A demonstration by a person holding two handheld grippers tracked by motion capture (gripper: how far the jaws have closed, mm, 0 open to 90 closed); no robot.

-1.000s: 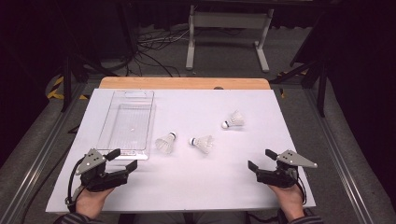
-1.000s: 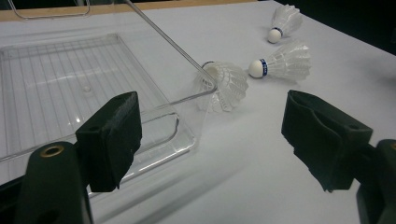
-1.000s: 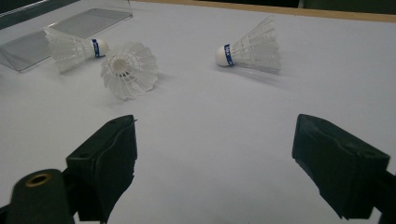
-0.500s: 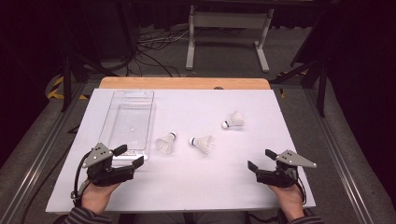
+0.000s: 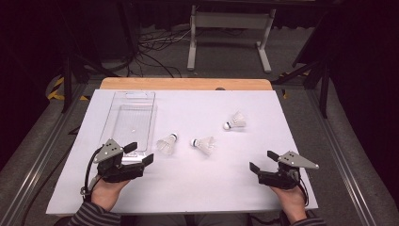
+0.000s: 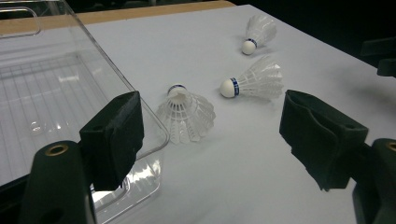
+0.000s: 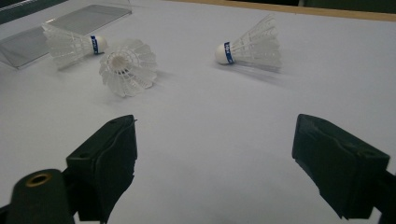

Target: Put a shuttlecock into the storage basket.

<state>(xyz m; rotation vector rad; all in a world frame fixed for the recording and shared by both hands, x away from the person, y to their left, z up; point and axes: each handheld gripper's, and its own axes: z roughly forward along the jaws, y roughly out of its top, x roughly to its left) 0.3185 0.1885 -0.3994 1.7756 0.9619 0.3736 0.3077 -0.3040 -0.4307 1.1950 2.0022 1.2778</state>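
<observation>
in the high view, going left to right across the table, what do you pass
Left gripper → clear tray → first shuttlecock → second shuttlecock → third shuttlecock → right gripper.

blue band on shuttlecock (image 7: 250,47), print seemingly too small to read

Lab: floor cables (image 5: 155,42), metal stand (image 5: 230,28)

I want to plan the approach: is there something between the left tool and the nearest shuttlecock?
No. In the high view, bare white table separates the open left tool from the nearest shuttlecock; the clear tray lies beside.
</observation>
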